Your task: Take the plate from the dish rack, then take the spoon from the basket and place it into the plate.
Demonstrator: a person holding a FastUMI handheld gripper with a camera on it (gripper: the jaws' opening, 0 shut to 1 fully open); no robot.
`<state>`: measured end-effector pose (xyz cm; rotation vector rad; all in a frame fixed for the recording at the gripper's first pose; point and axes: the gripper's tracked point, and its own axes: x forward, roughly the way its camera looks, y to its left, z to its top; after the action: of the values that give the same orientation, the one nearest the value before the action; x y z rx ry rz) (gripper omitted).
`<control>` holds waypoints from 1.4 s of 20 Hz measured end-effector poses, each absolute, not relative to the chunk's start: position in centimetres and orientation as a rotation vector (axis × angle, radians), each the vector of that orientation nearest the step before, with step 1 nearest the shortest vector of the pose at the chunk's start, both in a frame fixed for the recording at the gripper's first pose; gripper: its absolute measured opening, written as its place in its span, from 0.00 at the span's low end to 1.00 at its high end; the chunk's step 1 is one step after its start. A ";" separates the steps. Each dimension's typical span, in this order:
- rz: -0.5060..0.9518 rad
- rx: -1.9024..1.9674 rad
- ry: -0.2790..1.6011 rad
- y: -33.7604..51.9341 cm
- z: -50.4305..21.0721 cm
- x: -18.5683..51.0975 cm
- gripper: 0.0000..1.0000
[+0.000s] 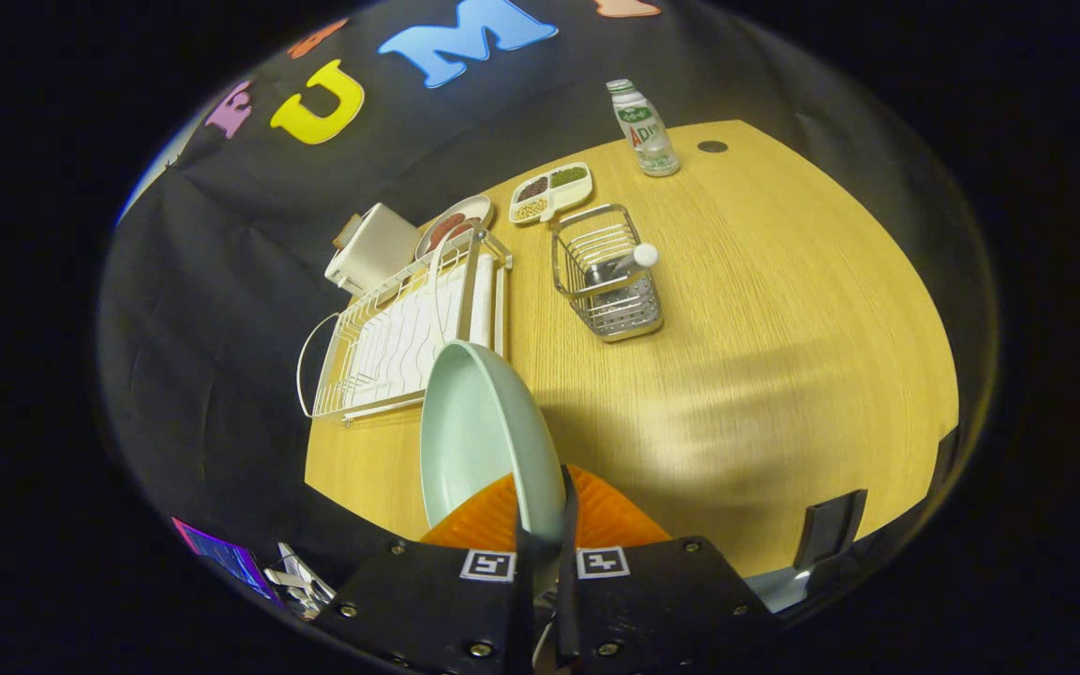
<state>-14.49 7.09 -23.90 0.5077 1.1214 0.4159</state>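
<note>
Plate: your pale green plate (479,441) is held on edge, rim up, lifted clear of the dish rack and hanging over the wooden table (784,375), just in front of the rack's near end.
Gripper: your gripper (541,511) is clamped on the plate's lower rim; both fingers (488,520) press it, one per side, gap approx. closed down to the rim's thickness.
Dish rack: white wire dish rack (409,328) sits just beyond the plate, to its left, at the table's edge; ribbed white tray inside, slots look bare.
Spoon: spoon (629,261) stands in the basket, round white handle end sticking up; bowl end hidden among the wires.
Basket: metal wire basket (607,272) stands right of the rack, well apart from the plate, near mid-table.
Other stuff: white boxy item (373,248) behind the rack's far end; small dish w/ reddish food (454,225) next to it; white divided tray (551,192) w/ three fillings just beyond the basket; bottle (643,127) upright at the far edge, small dark disc (712,146) on the table beside it.
</note>
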 end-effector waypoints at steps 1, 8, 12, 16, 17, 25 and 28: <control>0.417 0.544 1.137 7.3 -24.6 -14.6 0.09; 0.410 0.669 1.190 7.4 -28.2 -16.0 0.09; 0.403 0.671 1.206 7.2 -29.5 -16.2 0.09; 0.401 0.692 1.189 7.3 -30.3 -15.3 0.11; 0.386 0.715 1.163 7.0 -29.7 -14.8 0.18; 0.346 0.499 0.898 1.9 -24.9 -10.7 0.51; 0.336 0.389 0.752 0.3 -21.6 -9.3 0.51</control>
<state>-9.35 0.28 -21.61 0.3888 0.7525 0.3355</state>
